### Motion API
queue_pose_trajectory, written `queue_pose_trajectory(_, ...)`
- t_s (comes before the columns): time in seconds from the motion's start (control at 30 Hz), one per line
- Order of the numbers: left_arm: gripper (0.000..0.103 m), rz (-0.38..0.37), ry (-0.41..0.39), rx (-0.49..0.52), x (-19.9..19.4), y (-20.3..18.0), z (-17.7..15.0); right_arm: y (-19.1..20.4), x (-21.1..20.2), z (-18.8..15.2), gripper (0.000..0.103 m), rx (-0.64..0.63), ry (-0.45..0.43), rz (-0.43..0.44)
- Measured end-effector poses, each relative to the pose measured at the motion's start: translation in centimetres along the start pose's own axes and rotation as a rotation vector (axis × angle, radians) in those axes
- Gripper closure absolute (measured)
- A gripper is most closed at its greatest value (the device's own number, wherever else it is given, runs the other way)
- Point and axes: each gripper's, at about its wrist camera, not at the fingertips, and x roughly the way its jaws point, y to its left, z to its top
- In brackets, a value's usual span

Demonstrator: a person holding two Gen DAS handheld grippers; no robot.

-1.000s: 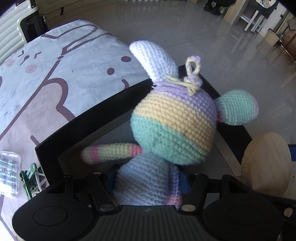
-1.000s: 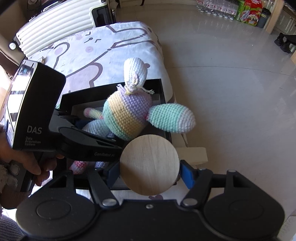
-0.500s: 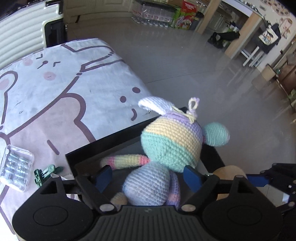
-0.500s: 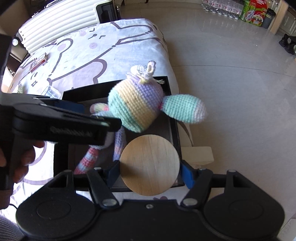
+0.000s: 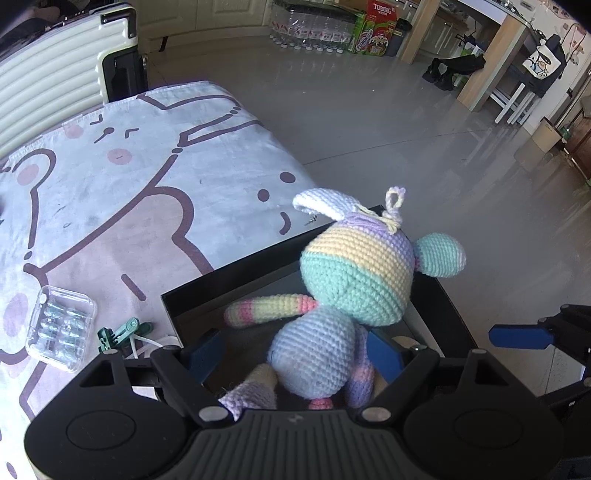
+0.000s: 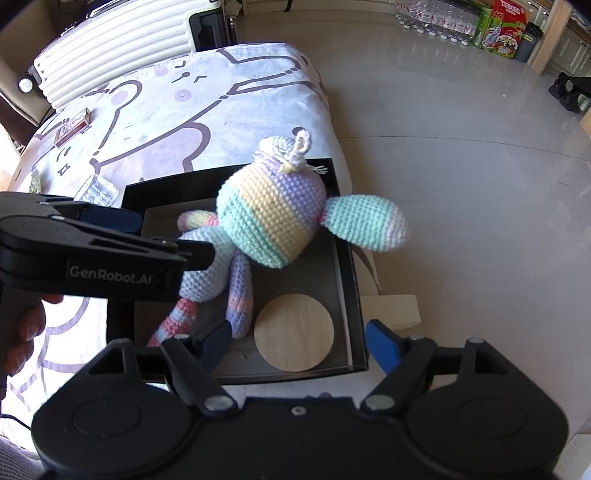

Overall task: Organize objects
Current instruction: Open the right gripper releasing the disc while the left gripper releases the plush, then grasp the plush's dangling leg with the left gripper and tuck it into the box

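We see a tabletop (image 5: pixel 122 206) draped in a pale cloth printed with cartoon bears, standing on a glossy grey floor (image 6: pixel 480 147). A cream ribbed suitcase (image 5: pixel 48 85) stands behind it, and bottled water and a drinks carton (image 5: pixel 380 22) line the far wall. Near the tabletop's edge sits a black box (image 6: pixel 343 295). Our left claw (image 5: pixel 295 354) is spread, its blue pads either side of the crochet toy (image 5: pixel 354 273) without pressing it; the toy's body lies in the box while its head leans over the rim. Our right claw (image 6: pixel 299 341) is also spread, empty, above a wooden disc (image 6: pixel 293 332) lying flat in the box. A clear case (image 5: pixel 61 326) and green clips (image 5: pixel 123 332) lie on the cloth beside the box.
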Motion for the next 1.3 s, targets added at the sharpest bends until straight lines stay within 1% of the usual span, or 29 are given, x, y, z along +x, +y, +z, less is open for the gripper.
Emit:
queue_pose_trajectory(0.27, 0.018, 0.041, -0.020, 0.003, -1.9, -0.1, -0.6, -0.3, -1.3, -0.4, 0.023, 0.031, -0.042, 0.000)
queue_pose_trajectory(0.63, 0.018, 0.094, -0.080, -0.074, -6.5, 1.7, -1.9, 0.0, -4.3, -0.8, 0.023, 0.073, -0.140, 0.002)
queue_pose_trajectory(1.1, 0.018, 0.153, -0.122, -0.081, -11.3, 1.9, -4.5, 1.8, -7.4, -1.9, 0.022, 0.070, -0.203, -0.006)
queue_pose_trajectory(1.2, 0.018, 0.160, -0.127, -0.076, -12.0, 1.5, -4.9, 2.0, -8.0, -2.2, 0.020, 0.076, -0.215, -0.012)
queue_pose_trajectory(1.3, 0.016, 0.167, -0.133, -0.069, -12.6, 1.2, -5.3, 1.9, -8.5, -2.5, 0.015, 0.089, -0.227, -0.017)
